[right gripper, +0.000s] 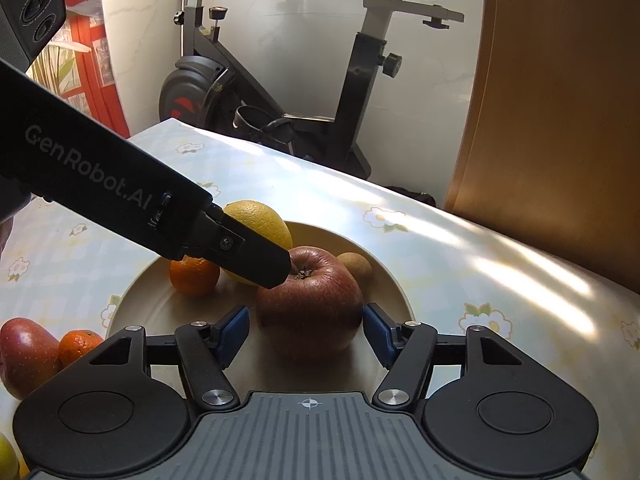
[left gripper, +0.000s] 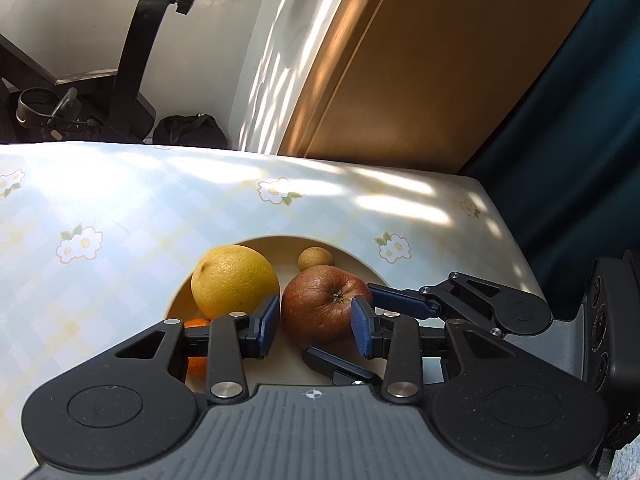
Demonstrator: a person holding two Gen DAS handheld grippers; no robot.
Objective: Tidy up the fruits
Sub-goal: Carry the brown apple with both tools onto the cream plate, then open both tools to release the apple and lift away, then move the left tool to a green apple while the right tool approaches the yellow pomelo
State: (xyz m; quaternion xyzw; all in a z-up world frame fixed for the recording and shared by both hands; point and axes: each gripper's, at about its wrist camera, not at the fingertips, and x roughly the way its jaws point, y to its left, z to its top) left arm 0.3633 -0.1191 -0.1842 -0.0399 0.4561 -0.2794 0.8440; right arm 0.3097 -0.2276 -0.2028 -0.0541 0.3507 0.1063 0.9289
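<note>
A beige plate point(right gripper: 384, 264) on the flowered table holds a red apple point(right gripper: 310, 304), a yellow citrus point(right gripper: 262, 218), a small orange point(right gripper: 195, 274) and a small brown fruit point(right gripper: 355, 266). My right gripper point(right gripper: 306, 330) is open, its blue pads on either side of the apple with a small gap on the left. My left gripper point(left gripper: 314, 322) is open just above the apple point(left gripper: 320, 302), beside the yellow citrus point(left gripper: 234, 276). The small brown fruit point(left gripper: 315, 259) lies behind. The right gripper's fingers point(left gripper: 400, 300) reach in from the right.
A red apple point(right gripper: 26, 354) and an orange point(right gripper: 78, 344) lie on the table left of the plate. A yellow-green fruit point(right gripper: 6, 458) shows at the bottom left. An exercise bike point(right gripper: 248, 92) stands behind the table, a wooden door point(right gripper: 560, 120) at right.
</note>
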